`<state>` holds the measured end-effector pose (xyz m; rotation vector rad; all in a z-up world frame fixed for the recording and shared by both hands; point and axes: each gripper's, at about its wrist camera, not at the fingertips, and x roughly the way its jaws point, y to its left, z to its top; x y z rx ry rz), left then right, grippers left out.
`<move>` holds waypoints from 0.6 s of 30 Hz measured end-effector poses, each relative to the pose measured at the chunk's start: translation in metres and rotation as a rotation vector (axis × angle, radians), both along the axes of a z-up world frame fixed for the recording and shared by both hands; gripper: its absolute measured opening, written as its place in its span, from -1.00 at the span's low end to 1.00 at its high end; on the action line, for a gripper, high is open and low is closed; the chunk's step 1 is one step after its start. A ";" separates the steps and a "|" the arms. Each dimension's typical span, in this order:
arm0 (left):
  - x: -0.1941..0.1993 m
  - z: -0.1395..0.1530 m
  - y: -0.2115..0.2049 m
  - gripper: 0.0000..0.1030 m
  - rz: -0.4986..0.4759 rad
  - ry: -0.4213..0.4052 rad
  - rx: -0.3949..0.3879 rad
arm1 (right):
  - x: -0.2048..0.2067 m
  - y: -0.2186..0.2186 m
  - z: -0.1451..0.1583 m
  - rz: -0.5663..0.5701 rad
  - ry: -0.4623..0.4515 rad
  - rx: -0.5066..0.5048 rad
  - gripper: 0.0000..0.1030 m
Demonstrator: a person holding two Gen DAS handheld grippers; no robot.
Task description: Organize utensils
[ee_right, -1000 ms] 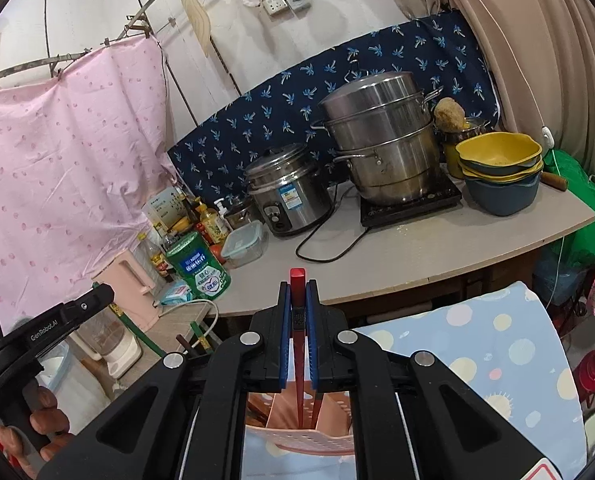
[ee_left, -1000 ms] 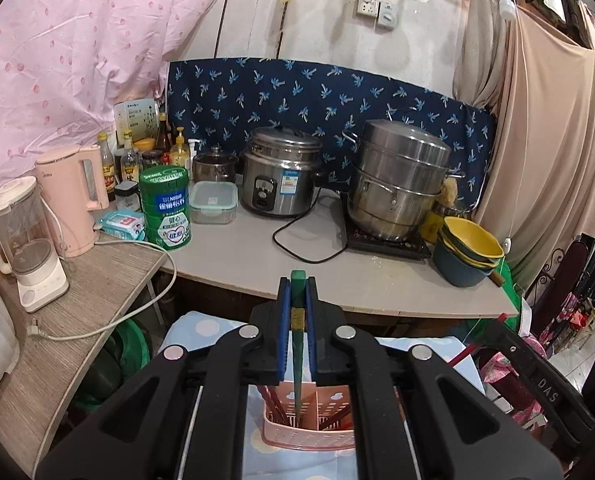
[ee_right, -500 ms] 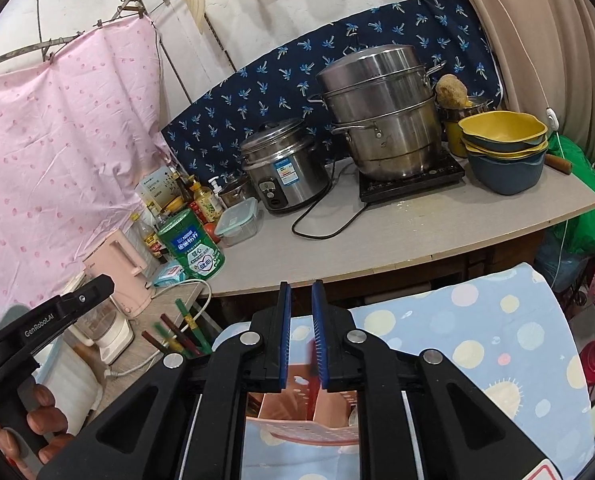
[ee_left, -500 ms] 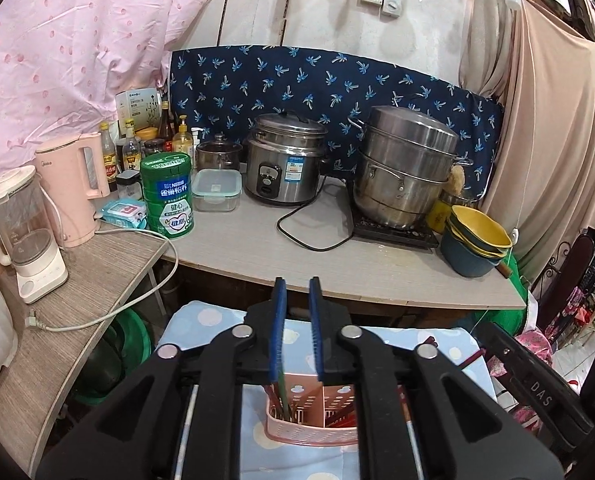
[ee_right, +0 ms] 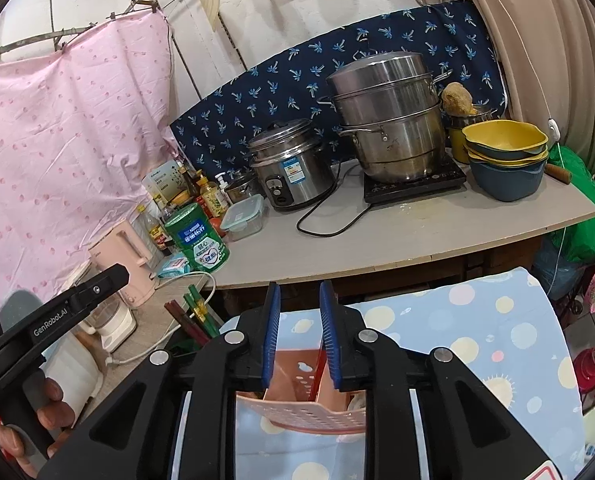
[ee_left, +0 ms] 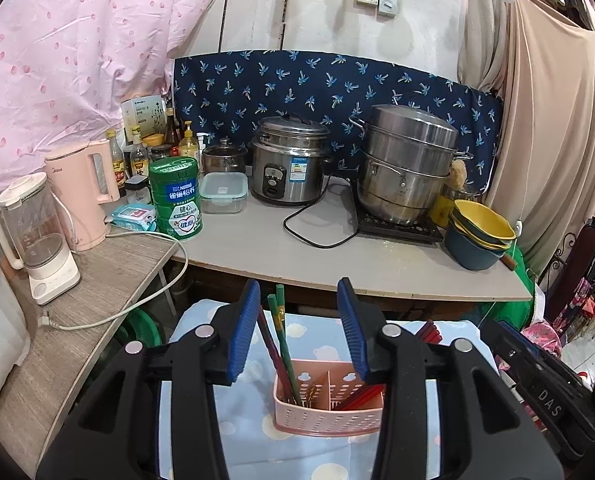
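A pink perforated utensil holder (ee_left: 329, 404) stands on a blue polka-dot cloth (ee_left: 321, 336). Green chopsticks (ee_left: 283, 340) and dark red chopsticks (ee_left: 271, 344) stand in its left compartment; red chopsticks (ee_left: 357, 396) lean in its right one. My left gripper (ee_left: 299, 324) is open and empty above the holder. In the right wrist view the holder (ee_right: 301, 400) sits just under my right gripper (ee_right: 299, 340), which is open and empty. The chopstick tips (ee_right: 191, 314) show to its left.
Behind the cloth runs a grey counter (ee_left: 337, 252) with a rice cooker (ee_left: 289, 172), a steel steamer pot (ee_left: 407, 164), stacked bowls (ee_left: 479, 240) and a green tin (ee_left: 176, 198). A wooden shelf (ee_left: 97, 280) at left holds a pink kettle (ee_left: 83, 196) and a blender (ee_left: 37, 240).
Both grippers have opened and let go of their chopsticks, green on the left, red on the right. The chopsticks now stand in the holder. Both grippers have lifted back slightly.
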<state>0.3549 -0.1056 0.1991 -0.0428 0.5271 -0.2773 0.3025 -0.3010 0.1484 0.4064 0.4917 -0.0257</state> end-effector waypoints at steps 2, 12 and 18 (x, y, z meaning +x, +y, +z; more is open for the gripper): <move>-0.005 0.000 0.002 -0.12 0.005 -0.005 0.007 | -0.006 0.002 -0.001 0.003 0.002 -0.002 -0.37; -0.033 -0.011 0.010 -0.06 0.011 0.011 0.045 | -0.035 0.021 -0.006 0.022 0.038 -0.082 -0.20; -0.054 -0.022 0.013 0.10 0.010 0.018 0.073 | -0.054 0.037 -0.011 0.039 0.057 -0.162 -0.04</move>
